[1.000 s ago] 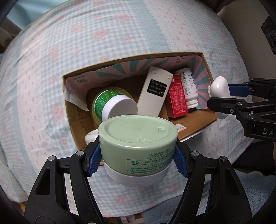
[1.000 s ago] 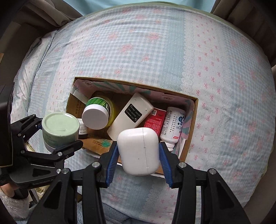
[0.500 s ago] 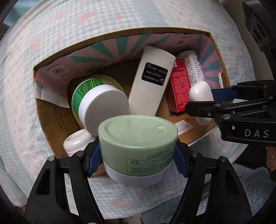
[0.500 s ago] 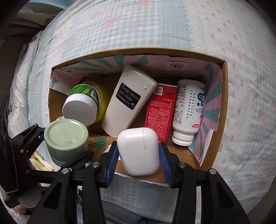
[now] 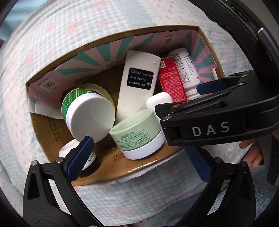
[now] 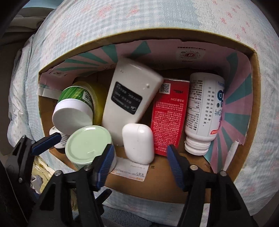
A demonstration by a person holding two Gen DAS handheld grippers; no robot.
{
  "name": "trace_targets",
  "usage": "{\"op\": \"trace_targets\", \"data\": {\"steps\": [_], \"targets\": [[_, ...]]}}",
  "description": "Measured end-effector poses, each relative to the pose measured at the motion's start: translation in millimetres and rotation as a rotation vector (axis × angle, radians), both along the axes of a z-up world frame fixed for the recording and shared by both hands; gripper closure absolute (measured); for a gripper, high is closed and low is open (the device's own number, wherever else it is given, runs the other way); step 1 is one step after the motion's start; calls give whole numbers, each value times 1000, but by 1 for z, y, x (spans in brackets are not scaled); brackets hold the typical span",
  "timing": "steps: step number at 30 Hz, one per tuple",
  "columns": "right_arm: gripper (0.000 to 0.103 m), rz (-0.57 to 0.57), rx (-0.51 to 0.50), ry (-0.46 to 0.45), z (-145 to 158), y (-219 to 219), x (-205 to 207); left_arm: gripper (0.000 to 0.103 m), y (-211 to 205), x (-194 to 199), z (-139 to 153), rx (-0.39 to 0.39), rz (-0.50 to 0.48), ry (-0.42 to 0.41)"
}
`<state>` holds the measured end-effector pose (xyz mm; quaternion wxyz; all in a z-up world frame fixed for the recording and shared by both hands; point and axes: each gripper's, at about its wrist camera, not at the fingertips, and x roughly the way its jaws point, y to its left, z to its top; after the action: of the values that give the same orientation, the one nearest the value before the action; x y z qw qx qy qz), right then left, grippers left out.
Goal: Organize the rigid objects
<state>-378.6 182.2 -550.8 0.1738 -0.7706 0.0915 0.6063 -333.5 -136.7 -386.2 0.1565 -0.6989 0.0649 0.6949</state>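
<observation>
Now both grippers are spread, holding nothing: left gripper, right gripper; green jar and white case lie in box.

Cardboard box: brown corrugated board, matt, inner flaps printed paper. Pale green jar: smooth plastic, satin lid, paper label. Earbud case: glossy white plastic. Remote: smooth white plastic, matt black label. Red carton: printed card. Bedcover: soft woven cloth, checked. Gripper pads: ribbed blue rubber-like material.
</observation>
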Motion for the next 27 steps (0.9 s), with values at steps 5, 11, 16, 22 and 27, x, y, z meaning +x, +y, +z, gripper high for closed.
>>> {"op": "trace_targets", "data": {"steps": [5, 11, 16, 22, 27], "targets": [[0, -38, -36, 31, 14, 9, 5, 0, -7, 5, 3, 11, 42, -8], [0, -32, -22, 64, 29, 3, 13, 0, -9, 8, 9, 11, 46, -7], [0, -3, -7, 97, 48, -7, 19, 0, -3, 16, 25, 13, 41, 29], [0, 40, 18, 148, 86, -16, 30, 0, -5, 22, 50, 19, 47, 76], [0, 126, 101, 214, 141, -18, 30, 0, 0, 19, 99, 14, 53, 152]]}}
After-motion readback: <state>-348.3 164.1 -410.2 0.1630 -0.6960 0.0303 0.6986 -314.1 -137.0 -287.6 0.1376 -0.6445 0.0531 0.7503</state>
